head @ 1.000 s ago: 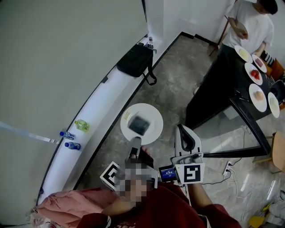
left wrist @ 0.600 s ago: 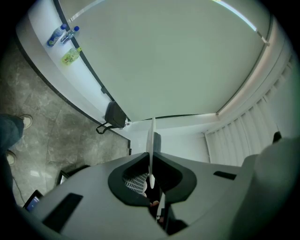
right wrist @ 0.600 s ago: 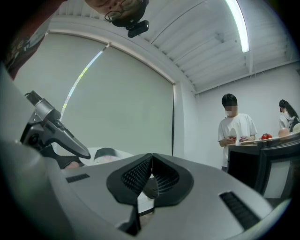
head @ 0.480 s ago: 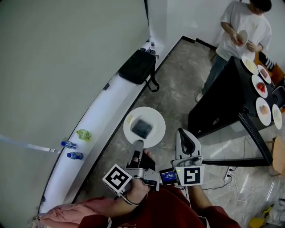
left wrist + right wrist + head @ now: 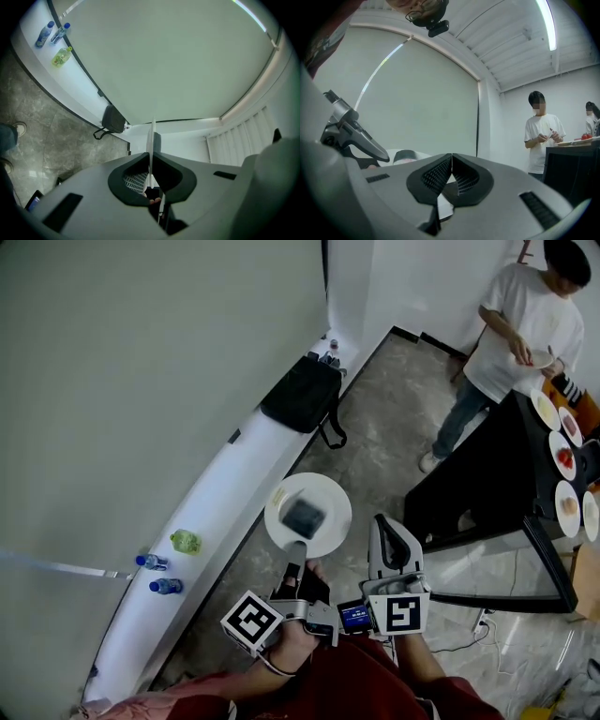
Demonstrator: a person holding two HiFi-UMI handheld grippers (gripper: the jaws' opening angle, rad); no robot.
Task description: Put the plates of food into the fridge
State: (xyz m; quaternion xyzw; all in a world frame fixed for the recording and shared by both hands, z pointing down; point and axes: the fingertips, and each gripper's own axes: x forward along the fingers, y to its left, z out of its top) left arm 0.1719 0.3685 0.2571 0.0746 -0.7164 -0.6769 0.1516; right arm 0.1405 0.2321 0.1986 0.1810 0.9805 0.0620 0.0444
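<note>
**A:** So, where is the plate (image 5: 334, 495) at this point?

**B:** In the middle of the head view, off any surface. The left gripper (image 5: 296, 553) is clamped on the rim nearest the holder. In the left gripper view (image 5: 151, 169) the jaws pinch that thin white edge between the pads.

**A:** Why grip it by the rim?

**B:** Probably because the rim is the only part thin enough to fit between the jaws. It also keeps the pads off the dark food (image 5: 303, 517) in the plate's middle.

**A:** Which way does it face?

**B:** From above it shows as a full disc, so I'd judge it about level and face up, which stops the food sliding. Being round, it has no long axis. It reaches out from the gripper toward the top of the frame.

**A:** And the other one?

**B:** The right gripper (image 5: 382, 521) sits just right of the plate. Its own view (image 5: 452, 164) shows the jaws together with nothing between them, perhaps kept free for a fridge door.

**A:** Is the fridge in sight?

**B:** No view shows it. The other plates (image 5: 564, 457) wait on the dark counter (image 5: 487, 479) at the right edge.
</note>
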